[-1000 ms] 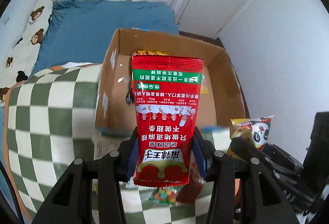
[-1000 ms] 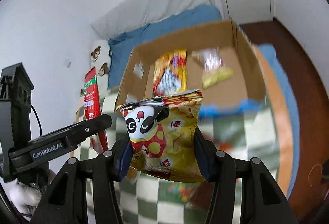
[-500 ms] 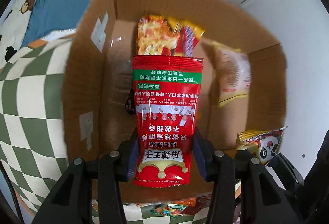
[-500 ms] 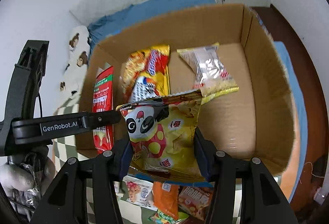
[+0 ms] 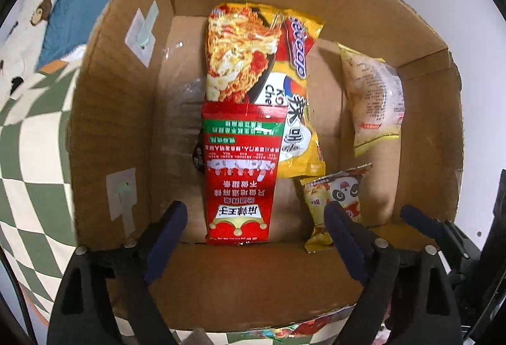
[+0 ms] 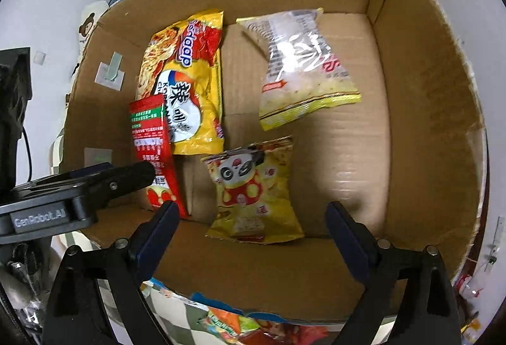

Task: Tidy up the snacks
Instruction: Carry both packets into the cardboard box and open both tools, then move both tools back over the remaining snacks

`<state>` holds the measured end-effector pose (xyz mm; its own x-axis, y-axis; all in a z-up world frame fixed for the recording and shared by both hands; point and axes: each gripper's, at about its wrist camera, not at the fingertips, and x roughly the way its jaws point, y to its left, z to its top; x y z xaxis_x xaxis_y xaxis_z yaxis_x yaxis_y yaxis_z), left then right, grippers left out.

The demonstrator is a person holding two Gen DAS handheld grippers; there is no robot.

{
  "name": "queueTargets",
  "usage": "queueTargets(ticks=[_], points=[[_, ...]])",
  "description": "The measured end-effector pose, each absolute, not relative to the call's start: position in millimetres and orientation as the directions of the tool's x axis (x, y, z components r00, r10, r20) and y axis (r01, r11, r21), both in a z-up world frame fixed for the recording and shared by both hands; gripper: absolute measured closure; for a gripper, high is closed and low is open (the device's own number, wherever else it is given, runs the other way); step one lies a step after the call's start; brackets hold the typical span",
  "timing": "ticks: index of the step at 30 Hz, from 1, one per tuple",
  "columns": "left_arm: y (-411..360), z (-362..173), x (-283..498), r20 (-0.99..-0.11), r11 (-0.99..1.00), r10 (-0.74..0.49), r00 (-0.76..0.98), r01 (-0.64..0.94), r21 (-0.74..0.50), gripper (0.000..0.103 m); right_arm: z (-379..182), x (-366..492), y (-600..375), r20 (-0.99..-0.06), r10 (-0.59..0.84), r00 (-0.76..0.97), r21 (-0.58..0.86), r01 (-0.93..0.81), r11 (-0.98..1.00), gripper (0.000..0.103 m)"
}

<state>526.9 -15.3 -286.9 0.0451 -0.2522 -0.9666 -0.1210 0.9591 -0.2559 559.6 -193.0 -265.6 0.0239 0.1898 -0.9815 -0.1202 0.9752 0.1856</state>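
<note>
The cardboard box (image 6: 411, 92) now holds 4 packets, and both hand-held grippers hang over its near wall with nothing in them. The left hand-held gripper (image 5: 253, 237) has just been opening its jaws; they stand wide apart, and the red snack packet (image 5: 240, 174) lies between them but free of the pads, resting on the box floor close to the near wall, toward the left. The right hand-held gripper (image 6: 249, 237) has likewise just been opening, and the panda snack bag (image 6: 253, 190) lies loose on the box floor between its spread jaws, also close to the near wall, just right of the red packet.

Further in, the yellow noodle packet (image 6: 186, 82) runs from the red packet toward the far wall on the left side; the red packet's upper end overlaps its lower edge. The pale clear-fronted bag (image 6: 300, 66) lies toward the far right corner, apart from the others. The right part of the box floor is bare cardboard.

So this pair of drops looks finished. More remains, by my reading: below the box's near wall, several bright snack wrappers (image 6: 234, 323) still lie on the checked cloth (image 5: 31, 155) covering whatever carries the box. These probably go in next. How many are left I cannot tell, since only their edges show.
</note>
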Motion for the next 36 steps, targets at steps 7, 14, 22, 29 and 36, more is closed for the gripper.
queueTargets(ticks=[7,14,22,29,36], points=[[-22,-263,518,-0.977,0.976,-0.180,0.118,-0.106,-0.193,0.014,-241,558,-205,-0.984,0.152,0.091,0.140,-0.125,0.982,0.007],[-18,-226,493,-0.959,0.983,-0.114,0.260,-0.109,-0.147,0.014,-207,544,-215,-0.972,0.115,0.204,0.088,-0.136,0.987,0.007],[-24,-189,453,-0.916,0.993,-0.038,0.399,-0.088,-0.080,0.014,-163,511,-223,-0.936,0.100,0.338,0.054,-0.143,0.988,0.007],[-27,-158,412,-0.862,0.996,0.000,0.507,-0.080,-0.047,0.014,-126,477,-228,-0.899,0.102,0.426,0.041,-0.149,0.988,0.007],[-29,-134,379,-0.820,0.996,0.009,0.573,-0.074,-0.041,0.014,-92,440,-234,-0.854,0.095,0.512,0.026,-0.140,0.990,0.005]])
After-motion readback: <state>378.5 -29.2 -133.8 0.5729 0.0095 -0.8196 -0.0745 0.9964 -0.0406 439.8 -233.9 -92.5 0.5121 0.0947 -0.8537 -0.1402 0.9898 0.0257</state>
